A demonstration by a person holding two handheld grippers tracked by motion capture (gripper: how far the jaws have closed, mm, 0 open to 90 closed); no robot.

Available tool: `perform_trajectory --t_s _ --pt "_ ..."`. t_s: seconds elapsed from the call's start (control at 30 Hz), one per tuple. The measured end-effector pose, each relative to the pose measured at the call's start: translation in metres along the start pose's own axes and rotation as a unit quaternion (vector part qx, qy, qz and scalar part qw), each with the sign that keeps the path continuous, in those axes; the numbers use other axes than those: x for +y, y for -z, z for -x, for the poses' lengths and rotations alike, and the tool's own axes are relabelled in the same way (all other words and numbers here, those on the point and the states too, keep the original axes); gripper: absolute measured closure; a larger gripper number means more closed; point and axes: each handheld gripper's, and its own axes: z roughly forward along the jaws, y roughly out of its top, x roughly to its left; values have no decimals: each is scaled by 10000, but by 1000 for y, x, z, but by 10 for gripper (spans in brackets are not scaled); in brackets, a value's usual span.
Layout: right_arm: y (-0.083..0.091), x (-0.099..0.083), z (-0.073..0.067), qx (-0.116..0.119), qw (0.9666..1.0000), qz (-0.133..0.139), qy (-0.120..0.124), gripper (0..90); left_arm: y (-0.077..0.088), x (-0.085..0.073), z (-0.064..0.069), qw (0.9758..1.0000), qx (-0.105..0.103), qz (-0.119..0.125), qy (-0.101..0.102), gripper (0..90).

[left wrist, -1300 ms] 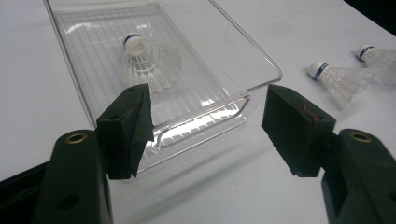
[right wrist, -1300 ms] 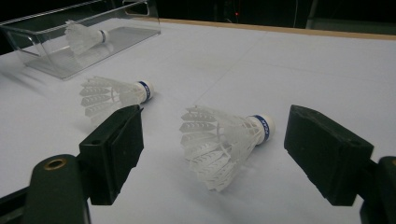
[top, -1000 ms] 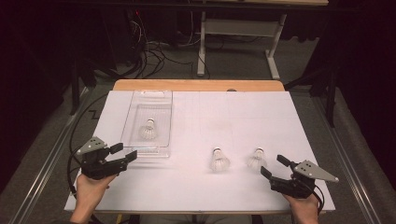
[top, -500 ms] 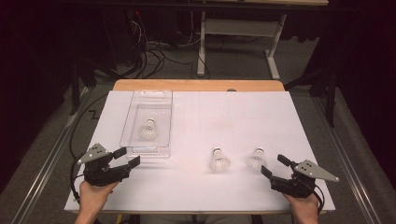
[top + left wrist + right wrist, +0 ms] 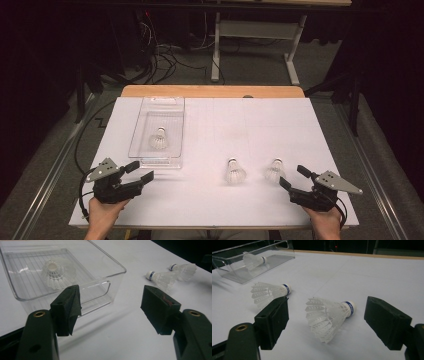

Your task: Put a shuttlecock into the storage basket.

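One shuttlecock (image 5: 159, 139) lies in the tray (image 5: 172, 107) at the table's left; two shuttlecocks (image 5: 234, 171) (image 5: 275, 170) lie side by side to its right.

Glossy clear plastic bin (image 5: 75, 270), matt white paper table cover (image 5: 250, 125)

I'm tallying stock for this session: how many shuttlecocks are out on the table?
3. One shuttlecock in the clear bin lies at the left. The middle shuttlecock and the right shuttlecock lie on the white table, the latter just ahead of the right gripper. None seem hidden.
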Motion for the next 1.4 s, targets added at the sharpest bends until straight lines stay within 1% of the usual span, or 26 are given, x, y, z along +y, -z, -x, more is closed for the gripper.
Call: perform_trajectory --t_s 0.2,0.3,0.43,0.5,0.53,0.73,0.8,0.87,0.93,1.03,1.13,1.23,1.33,1.4 --pt "0 0 1 -9 10000 -8 -7 204 -5 -3 0 9999 -18 2 -105 328" --pt "0 0 1 -14 10000 -6 -10 204 -8 -5 1 9998 10 -12 -185 328" --pt "-1 0 1 -18 10000 -14 -10 205 -13 -8 1 9997 3 -45 -221 328" --pt "-1 0 1 -27 10000 -20 -11 205 -15 -10 2 9995 74 -72 -294 328" --pt "-1 0 1 -35 10000 -20 -12 204 -15 -10 2 9995 72 -72 -307 327" --pt "-1 0 0 -60 10000 -38 -3 203 -16 -11 2 9994 12 -64 -326 325" --pt "-1 1 -1 -46 10000 -25 22 201 -15 -12 1 9997 5 -31 -245 325" --pt "-1 1 -1 -26 10000 -48 39 201 -13 -12 0 9998 -10 17 -208 326" --pt "-2 2 -1 -18 10000 -44 37 201 -13 -13 0 9998 0 23 -203 326" --pt "-4 4 -3 71 9999 -124 63 202 -13 -13 0 9998 2 11 -195 328" --pt "-5 6 -7 121 9997 -140 138 201 -14 -13 1 9998 -14 14 -198 328" --pt "-7 9 -10 170 9996 -162 157 201 -14 -13 2 9997 -24 0 -229 328" --pt "-9 10 -13 216 9991 -280 214 199 -15 -12 2 9997 -38 15 -242 329" --pt "-10 10 -15 235 9988 -352 243 195 -16 -11 3 9996 -43 9 -290 329"
